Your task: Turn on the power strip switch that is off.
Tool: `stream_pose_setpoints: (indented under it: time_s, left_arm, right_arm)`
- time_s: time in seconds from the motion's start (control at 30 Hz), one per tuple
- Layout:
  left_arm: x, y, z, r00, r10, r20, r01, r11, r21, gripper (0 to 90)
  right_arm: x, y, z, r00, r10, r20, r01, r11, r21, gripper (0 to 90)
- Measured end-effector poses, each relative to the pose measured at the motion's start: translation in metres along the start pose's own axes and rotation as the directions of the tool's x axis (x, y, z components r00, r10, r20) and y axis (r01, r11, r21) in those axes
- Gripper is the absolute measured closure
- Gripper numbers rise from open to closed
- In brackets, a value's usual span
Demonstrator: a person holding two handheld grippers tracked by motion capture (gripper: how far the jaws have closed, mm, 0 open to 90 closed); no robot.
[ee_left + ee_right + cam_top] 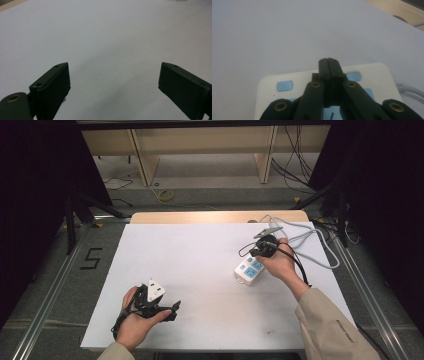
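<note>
A white power strip (pixel 249 269) with blue sockets lies at the right of the white table sheet (pixel 200 255). My right gripper (pixel 253 253) hovers just over its far end, held by a hand in a beige sleeve. In the right gripper view the jaws of the right gripper (pixel 328 60) are pressed together, tips over the power strip (pixel 269 86). A small black block sits under them; I cannot tell what it is. My left gripper (pixel 175 311) rests near the front left, and in its own view the left gripper (pixel 113 72) stands open over bare sheet.
The strip's grey cable (pixel 312 240) loops off the back right of the table, seen also as a grey cable (pixel 410 88) at the right. A wooden table edge (pixel 215 216) shows behind the sheet. Metal rails and dark curtains flank the table.
</note>
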State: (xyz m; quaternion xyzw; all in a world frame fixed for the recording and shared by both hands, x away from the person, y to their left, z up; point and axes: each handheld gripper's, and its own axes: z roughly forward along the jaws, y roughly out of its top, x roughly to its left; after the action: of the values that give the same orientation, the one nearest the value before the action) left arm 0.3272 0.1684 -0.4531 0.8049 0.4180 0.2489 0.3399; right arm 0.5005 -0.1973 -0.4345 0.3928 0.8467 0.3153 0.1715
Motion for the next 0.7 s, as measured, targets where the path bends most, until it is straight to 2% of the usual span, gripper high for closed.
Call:
stream_pose_setpoints:
  time_s: [0.7]
  left_arm:
    - [0.000,0.000,0.000,1.0000,0.000,-0.002,0.000,1.0000,-0.003,9.9]
  right_arm:
    - [0.002,0.002,0.011,0.9999,-0.006,-0.013,0.006,0.999,0.051,90.0]
